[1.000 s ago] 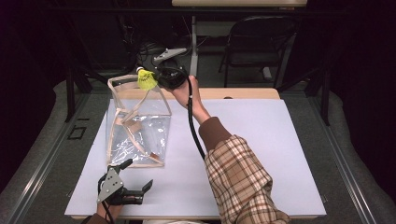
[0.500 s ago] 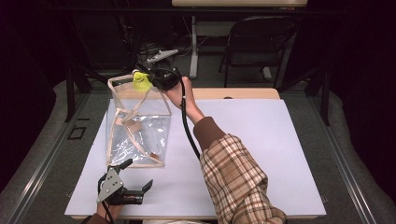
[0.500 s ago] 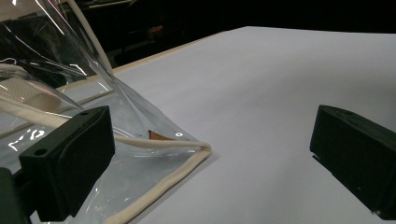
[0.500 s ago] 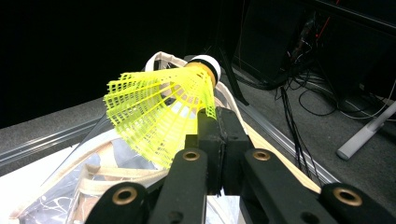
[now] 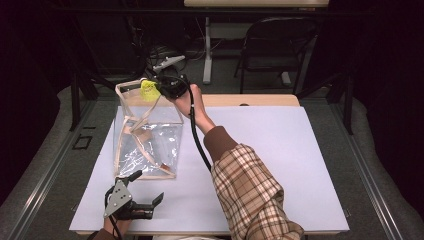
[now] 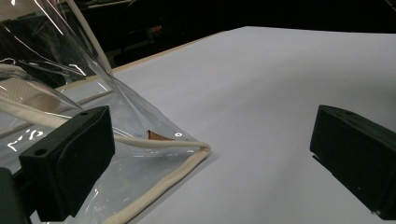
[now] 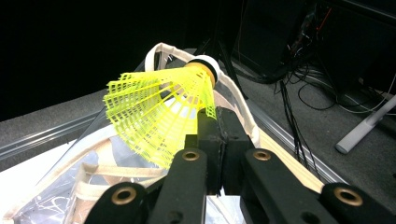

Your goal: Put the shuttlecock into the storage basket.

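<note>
A clear plastic bag (image 5: 145, 135) with cream fabric edging stands open on the white table (image 5: 280, 150). Over its far top rim my right gripper (image 5: 156, 87) is shut on a yellow shuttlecock (image 5: 148, 90). In the right gripper view the jaws pinch the shuttlecock (image 7: 161, 114) by its mesh skirt, its cork pointing away, above the bag's rim (image 7: 233, 93). My left gripper (image 5: 150, 205) rests near the table's front edge, open, with nothing between its pads (image 6: 70, 158). The bag's near corner (image 6: 196, 149) lies just ahead of it.
A small brown piece (image 5: 164, 165) lies inside the bag near its bottom. A wooden strip (image 5: 250, 100) borders the table's far edge. Beyond it stand a chair (image 5: 280, 50) and floor cables (image 5: 160, 52). White surface stretches to the right of the bag.
My right gripper has carried the shuttlecock a little to the left and down, closer to the bag's top rim. The left gripper has stayed put.
</note>
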A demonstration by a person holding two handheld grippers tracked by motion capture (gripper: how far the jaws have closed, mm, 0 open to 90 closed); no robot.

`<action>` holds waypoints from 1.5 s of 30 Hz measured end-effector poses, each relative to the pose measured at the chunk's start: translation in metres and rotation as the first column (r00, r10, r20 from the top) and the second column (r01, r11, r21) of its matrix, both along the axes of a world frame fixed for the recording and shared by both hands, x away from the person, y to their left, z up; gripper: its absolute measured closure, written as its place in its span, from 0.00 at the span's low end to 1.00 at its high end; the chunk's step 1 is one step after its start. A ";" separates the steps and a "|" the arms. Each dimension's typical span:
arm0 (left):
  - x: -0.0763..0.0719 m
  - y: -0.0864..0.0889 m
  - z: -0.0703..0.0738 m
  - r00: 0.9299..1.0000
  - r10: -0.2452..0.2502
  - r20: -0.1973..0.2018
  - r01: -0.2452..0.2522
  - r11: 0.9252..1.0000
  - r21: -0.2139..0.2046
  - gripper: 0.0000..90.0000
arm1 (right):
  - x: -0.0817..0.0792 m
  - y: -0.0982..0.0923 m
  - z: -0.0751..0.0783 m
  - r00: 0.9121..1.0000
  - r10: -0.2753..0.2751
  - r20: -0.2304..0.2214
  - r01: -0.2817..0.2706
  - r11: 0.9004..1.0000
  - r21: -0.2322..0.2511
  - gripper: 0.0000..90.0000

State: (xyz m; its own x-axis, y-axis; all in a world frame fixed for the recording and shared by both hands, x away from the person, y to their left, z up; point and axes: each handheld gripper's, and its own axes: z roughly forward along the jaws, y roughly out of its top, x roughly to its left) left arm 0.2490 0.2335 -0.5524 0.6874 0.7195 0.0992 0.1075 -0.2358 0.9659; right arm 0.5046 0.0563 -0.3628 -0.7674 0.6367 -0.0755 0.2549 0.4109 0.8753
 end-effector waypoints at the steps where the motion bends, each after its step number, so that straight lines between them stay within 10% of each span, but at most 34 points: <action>1: 0.000 0.000 0.000 1.000 0.000 0.000 0.000 1.000 0.000 0.00 | 0.000 0.001 -0.001 1.000 -0.002 -0.001 0.002 1.000 -0.004 1.00; 45: 0.000 0.000 0.000 1.000 -0.001 0.001 0.001 1.000 -0.001 0.00 | 0.004 0.018 -0.014 1.000 -0.013 -0.024 0.012 0.998 -0.059 0.99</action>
